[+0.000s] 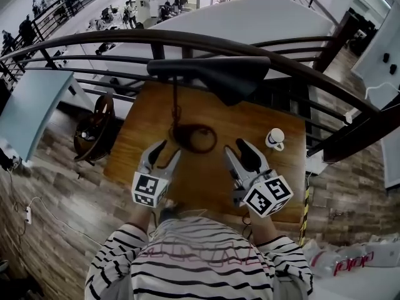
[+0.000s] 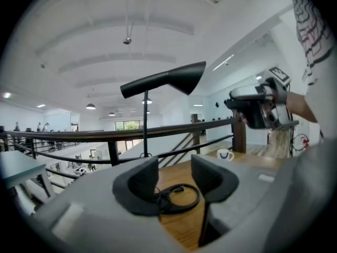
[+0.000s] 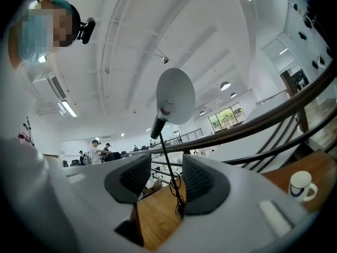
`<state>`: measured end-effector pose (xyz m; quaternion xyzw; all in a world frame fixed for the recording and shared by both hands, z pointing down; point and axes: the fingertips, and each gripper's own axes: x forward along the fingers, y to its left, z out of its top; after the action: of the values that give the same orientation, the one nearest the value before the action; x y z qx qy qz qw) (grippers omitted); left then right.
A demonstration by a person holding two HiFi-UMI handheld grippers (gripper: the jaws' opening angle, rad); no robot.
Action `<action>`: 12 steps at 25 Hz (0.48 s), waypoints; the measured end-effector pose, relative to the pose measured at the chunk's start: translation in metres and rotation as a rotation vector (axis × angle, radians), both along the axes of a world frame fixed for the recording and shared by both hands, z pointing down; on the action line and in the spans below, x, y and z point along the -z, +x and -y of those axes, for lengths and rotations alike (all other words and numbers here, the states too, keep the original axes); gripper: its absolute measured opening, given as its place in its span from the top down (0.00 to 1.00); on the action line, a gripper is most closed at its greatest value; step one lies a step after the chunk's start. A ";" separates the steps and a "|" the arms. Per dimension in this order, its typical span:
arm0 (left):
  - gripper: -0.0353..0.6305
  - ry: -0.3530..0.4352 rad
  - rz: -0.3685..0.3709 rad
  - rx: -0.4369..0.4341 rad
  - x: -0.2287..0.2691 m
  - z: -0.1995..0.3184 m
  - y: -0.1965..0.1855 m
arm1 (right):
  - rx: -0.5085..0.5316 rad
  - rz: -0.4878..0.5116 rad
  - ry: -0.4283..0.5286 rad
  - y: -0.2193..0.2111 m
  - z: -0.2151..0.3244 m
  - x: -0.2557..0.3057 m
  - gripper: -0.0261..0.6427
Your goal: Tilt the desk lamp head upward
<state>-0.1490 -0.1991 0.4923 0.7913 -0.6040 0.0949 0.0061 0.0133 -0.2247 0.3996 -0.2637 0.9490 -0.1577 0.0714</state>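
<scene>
Left tongs [image 1: 167, 152] and right tongs [image 1: 237, 147] are held side by side over the near half of a wooden table [image 1: 134, 136], both pointing toward its far edge. In each gripper view the jaws stand apart and grip nothing. A person in a striped shirt [image 1: 194, 264] holds them from the near edge.

The desk lamp stands ahead of them. Its thin stem [image 1: 175, 105] rises from a dark loop of cable [image 1: 195, 139] lying about mid-table, just past the tips of both tongs. The loop sits between the two tongs, a little closer to the left pair. In the left gripper view that loop [image 2: 176, 196] shows through the gap in the open jaws, lying on the wood beyond them and untouched.

The black lamp head [image 1: 215, 74] sits atop the stem above the table's far edge, in front of a curved railing [image 1: 94, 42]. It is higher than both tongs and well apart from them. From the left tongs the lamp head [image 2: 166, 80] appears as a dark wedge lying roughly level. From the right tongs the lamp head [image 3: 175, 95] shows its pale round underside, and the stem [image 3: 171, 170] runs down in line with the gap in the jaws, farther off.

A white cup [image 1: 275, 139] stands near the table's right edge, beyond the right tongs.
</scene>
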 end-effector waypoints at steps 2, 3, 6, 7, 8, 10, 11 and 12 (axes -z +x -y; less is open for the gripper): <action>0.67 -0.006 -0.006 0.000 -0.005 -0.006 0.006 | 0.000 0.001 -0.011 0.003 -0.003 -0.009 0.72; 0.69 -0.004 -0.007 -0.001 -0.005 -0.010 0.011 | 0.000 -0.001 -0.018 0.006 -0.006 -0.013 0.73; 0.71 0.009 -0.003 0.001 -0.001 -0.024 0.028 | -0.004 -0.015 -0.042 0.017 -0.016 -0.021 0.77; 0.72 0.012 -0.002 0.003 0.000 -0.028 0.033 | -0.003 -0.021 -0.046 0.020 -0.019 -0.024 0.78; 0.73 0.013 -0.002 0.004 0.000 -0.032 0.037 | -0.002 -0.025 -0.050 0.022 -0.022 -0.028 0.82; 0.75 0.012 -0.007 0.004 0.003 -0.040 0.045 | 0.005 -0.030 -0.060 0.025 -0.027 -0.034 0.84; 0.76 0.015 -0.009 0.006 0.004 -0.043 0.049 | 0.009 -0.031 -0.066 0.026 -0.030 -0.037 0.85; 0.77 0.019 -0.011 0.011 0.006 -0.046 0.052 | 0.011 -0.031 -0.074 0.028 -0.032 -0.040 0.86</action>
<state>-0.0973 -0.1526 0.4868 0.7885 -0.6091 0.0851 0.0024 0.0417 -0.1928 0.4392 -0.2633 0.9449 -0.1888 0.0461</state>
